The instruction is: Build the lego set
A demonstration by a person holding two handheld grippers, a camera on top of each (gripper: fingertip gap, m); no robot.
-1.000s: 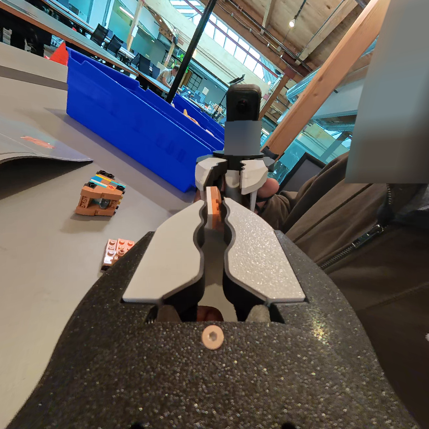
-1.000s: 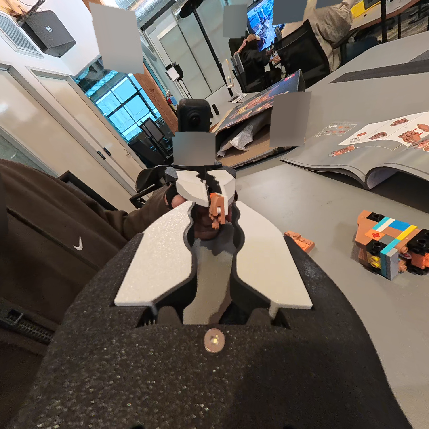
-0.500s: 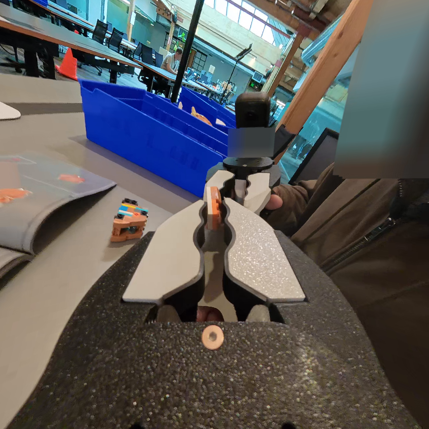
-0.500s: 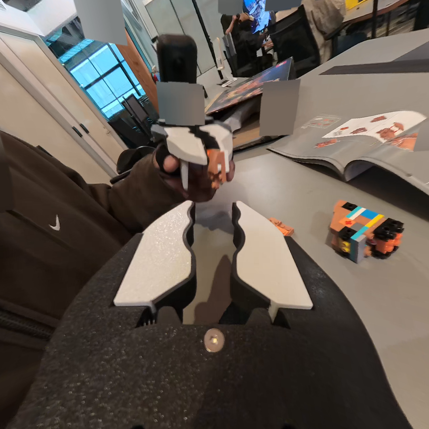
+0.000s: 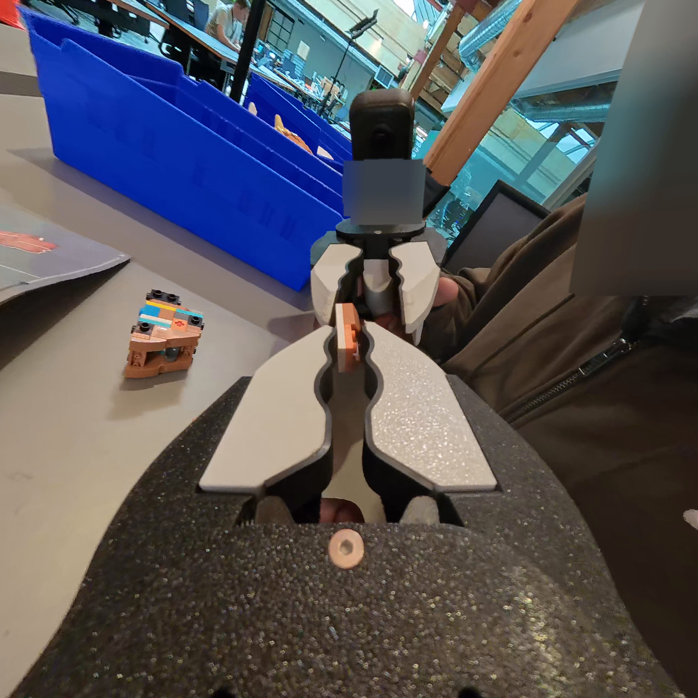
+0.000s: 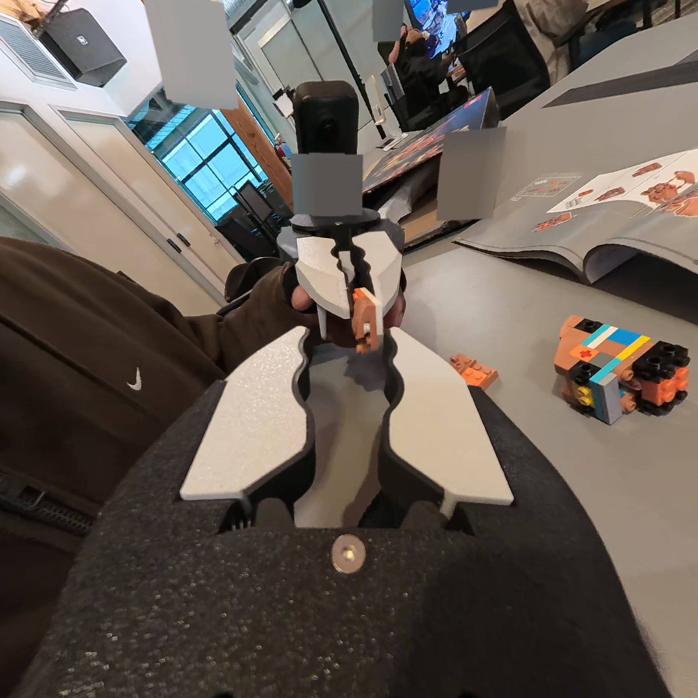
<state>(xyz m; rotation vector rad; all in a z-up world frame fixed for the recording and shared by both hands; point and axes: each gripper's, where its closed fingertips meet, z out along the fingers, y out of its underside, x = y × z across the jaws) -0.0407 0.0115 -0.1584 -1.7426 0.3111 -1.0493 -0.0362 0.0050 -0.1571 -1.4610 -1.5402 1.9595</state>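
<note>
My left gripper (image 5: 347,334) is shut on a small orange and tan lego piece (image 5: 346,340) and holds it in the air above the grey table. The right wrist view shows that gripper (image 6: 357,315) facing me with the piece (image 6: 365,321) sticking out of its tips. My right gripper (image 6: 347,340) is open and empty, its tips just short of the piece. It also shows in the left wrist view (image 5: 372,298), jaws apart. The partly built model (image 5: 164,334) sits on the table, also in the right wrist view (image 6: 619,370).
A small cluster of orange plates (image 6: 474,372) lies near my right finger. An open instruction booklet (image 6: 604,223) lies beyond the model. Blue bins (image 5: 170,151) stand along the far side. The person's brown sleeves (image 5: 528,340) are close by. Less than 4 cm separates the two grippers' tips.
The two grippers drew apart half a second ago and have come back together, the piece's tip again near my right fingertips. The left gripper has kept its hold; the right has stayed open.
</note>
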